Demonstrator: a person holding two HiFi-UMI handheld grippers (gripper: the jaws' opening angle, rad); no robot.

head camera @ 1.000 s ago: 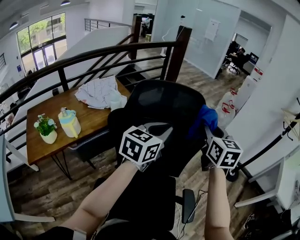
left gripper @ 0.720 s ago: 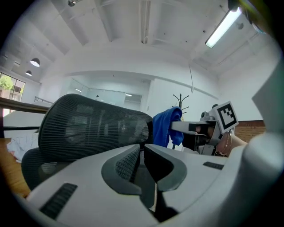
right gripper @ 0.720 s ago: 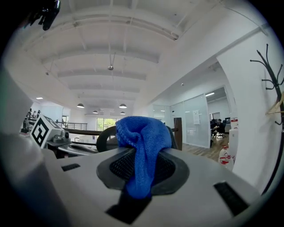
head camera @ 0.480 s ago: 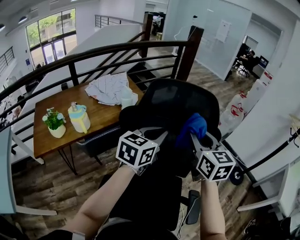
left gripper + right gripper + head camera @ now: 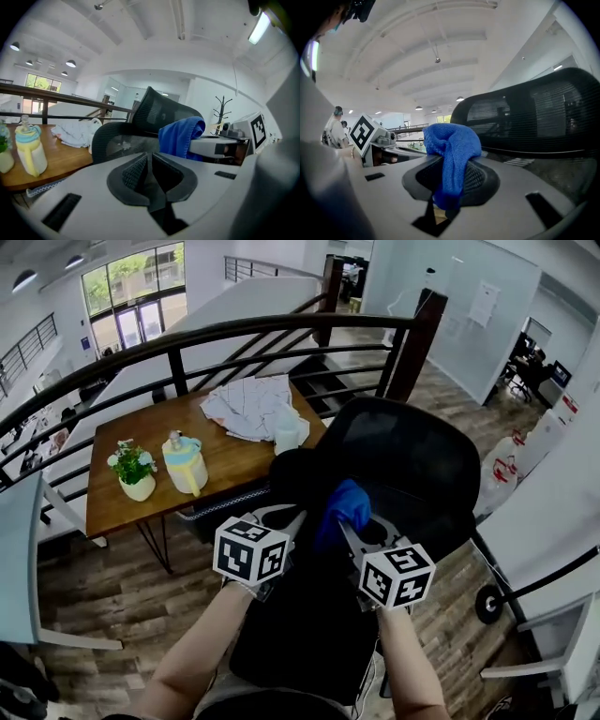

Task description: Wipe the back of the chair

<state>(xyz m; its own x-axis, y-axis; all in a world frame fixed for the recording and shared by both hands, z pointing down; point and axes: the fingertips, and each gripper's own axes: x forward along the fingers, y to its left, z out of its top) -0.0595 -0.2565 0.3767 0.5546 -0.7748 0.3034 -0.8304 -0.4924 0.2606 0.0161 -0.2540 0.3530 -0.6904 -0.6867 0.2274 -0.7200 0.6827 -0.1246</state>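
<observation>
Closest to me, my two forearms reach out over the black chair's seat (image 5: 300,634). The left gripper (image 5: 286,521) has its jaws pressed together with nothing between them; its own view shows the two ribbed pads (image 5: 133,171) meeting along one seam. Just beside it on the right, the right gripper (image 5: 352,531) is clamped on the blue cloth (image 5: 343,507). In the right gripper view the cloth (image 5: 452,150) bunches above the jaws and a strip of it hangs down through them. The two grippers sit side by side, both pointing away from me toward the chair.

The cloth is held up in front of the left part of the chair back (image 5: 412,474), the dark mesh shell rising just beyond the jaws. From the right gripper view the mesh (image 5: 534,117) curves past on the right, behind the cloth; I cannot tell whether the cloth is touching it.

Beyond the chair to the left stands a wooden table (image 5: 112,512). On it are a small potted plant (image 5: 134,470), a yellow and blue watering can (image 5: 185,463) just beside the plant, and a crumpled white sheet (image 5: 251,404) at the far end. A dark stair railing (image 5: 234,334) runs behind the table.
</observation>
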